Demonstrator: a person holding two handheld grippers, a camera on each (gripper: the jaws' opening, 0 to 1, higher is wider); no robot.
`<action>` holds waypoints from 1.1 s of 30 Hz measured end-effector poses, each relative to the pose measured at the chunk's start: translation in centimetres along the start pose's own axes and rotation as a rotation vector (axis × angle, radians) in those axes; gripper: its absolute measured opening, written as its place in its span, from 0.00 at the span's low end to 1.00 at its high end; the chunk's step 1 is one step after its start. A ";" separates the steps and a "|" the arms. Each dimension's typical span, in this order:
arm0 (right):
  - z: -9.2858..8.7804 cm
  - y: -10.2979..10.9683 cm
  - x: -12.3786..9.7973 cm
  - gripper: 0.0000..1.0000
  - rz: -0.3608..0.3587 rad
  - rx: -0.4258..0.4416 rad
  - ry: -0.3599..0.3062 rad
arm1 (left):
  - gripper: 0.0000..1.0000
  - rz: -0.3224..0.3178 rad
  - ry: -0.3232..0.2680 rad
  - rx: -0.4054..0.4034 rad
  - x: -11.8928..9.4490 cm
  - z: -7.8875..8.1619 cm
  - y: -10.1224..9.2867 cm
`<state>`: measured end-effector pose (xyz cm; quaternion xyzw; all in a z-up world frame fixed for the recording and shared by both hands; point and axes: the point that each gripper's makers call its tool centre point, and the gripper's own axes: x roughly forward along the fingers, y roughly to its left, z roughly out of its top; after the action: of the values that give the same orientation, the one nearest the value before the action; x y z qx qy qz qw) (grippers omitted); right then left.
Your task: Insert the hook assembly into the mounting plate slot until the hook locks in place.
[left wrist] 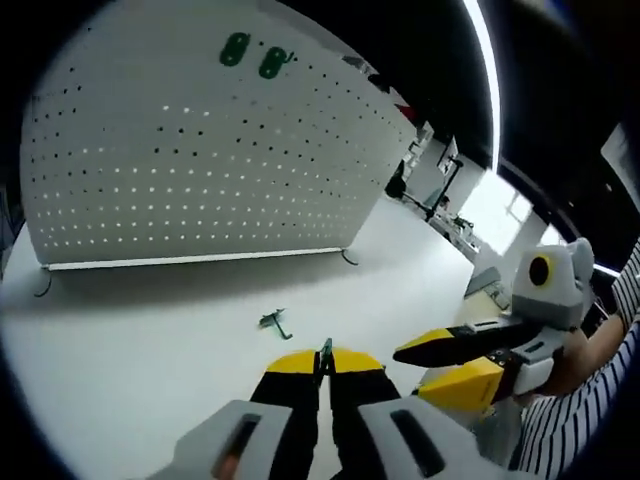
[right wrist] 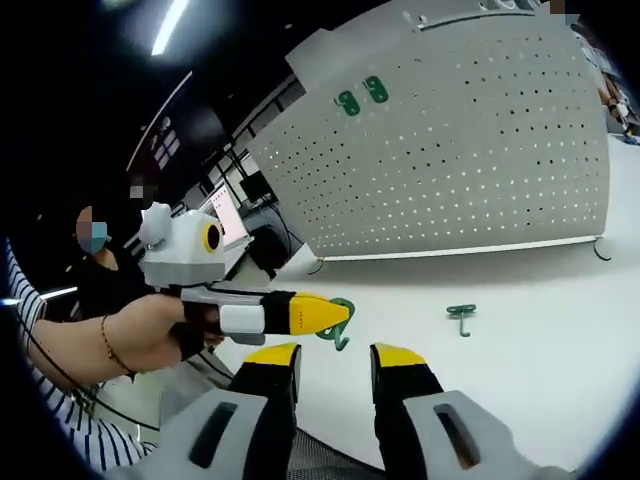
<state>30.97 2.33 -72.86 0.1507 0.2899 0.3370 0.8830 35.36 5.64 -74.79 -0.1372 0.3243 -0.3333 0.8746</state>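
**Left gripper pinching one hook; second hook lying loose on bench**

In the left gripper view, the left gripper [left wrist: 324,362] is showing its yellow-tipped jaws pressed together on a small green hook [left wrist: 325,350], whose top is poking up between the tips. In the right gripper view the same gripper [right wrist: 335,315] is entering from the left, gripped by a person's hand [right wrist: 150,330], and the held hook [right wrist: 338,322] is curling out past its tips, clear of the bench surface.

The right gripper [right wrist: 335,362] is standing with its jaws spread and nothing between them. In the left gripper view it [left wrist: 415,350] is coming in from the right, just beside the left gripper.

A little farther out, a second green hook [left wrist: 273,322] is lying on the white bench [left wrist: 130,340], apart from both grippers; the right gripper view shows it [right wrist: 461,318] between the grippers and the board.

At the far side, a white perforated mounting plate [left wrist: 190,160] is standing upright on the bench on small feet. Two green pieces [left wrist: 252,55] are sitting near its top edge; at this range they appear to be hooks already fitted, though their shape is hard to make out. The right gripper view is showing the plate [right wrist: 460,150] and those green pieces [right wrist: 361,96] likewise.
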 end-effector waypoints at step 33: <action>2.5 0.0 0.1 0.14 0.001 -0.033 -0.059 | 0.02 -0.134 -0.157 -0.180 -0.8 2.3 -3.5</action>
<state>32.56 2.20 -70.95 0.1463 0.2579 0.3374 0.8935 34.68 3.63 -71.09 -0.2620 0.2734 -0.3486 0.8574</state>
